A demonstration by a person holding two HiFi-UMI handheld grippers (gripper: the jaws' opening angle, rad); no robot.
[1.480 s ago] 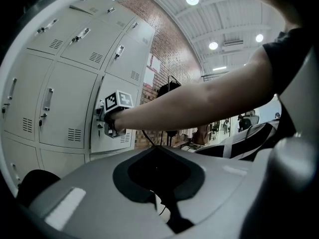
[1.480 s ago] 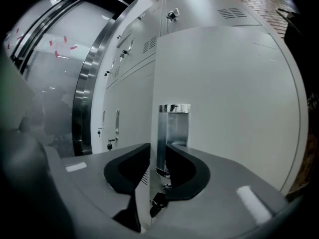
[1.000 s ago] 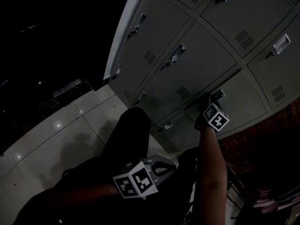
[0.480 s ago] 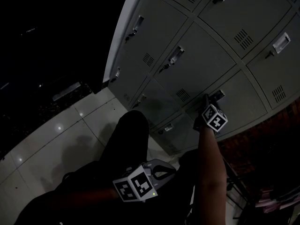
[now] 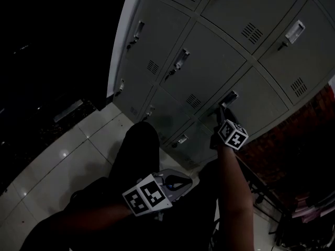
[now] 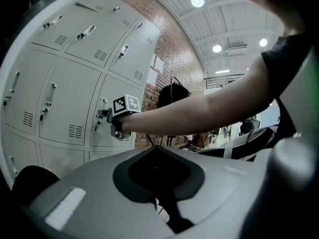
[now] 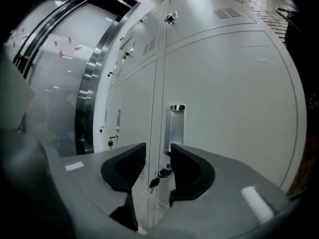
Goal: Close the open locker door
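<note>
Locker door (image 7: 224, 108): beside the locker bank's right edge, looks flush with its neighbours.
Right gripper (image 7: 158, 151): at the door's handle (image 7: 176, 128); fingers released, closing, on nothing; key (image 7: 153, 182) seen through the gap.
Left gripper (image 6: 158, 151): fingers clenched, empty.

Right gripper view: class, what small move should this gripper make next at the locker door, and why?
Probably ease the right gripper straight back from the locker door. The door looks flush with its neighbours, so closing it seems done. The jaws, closing at this moment, press on nothing; the handle and hanging key only show beyond the gap.
</note>
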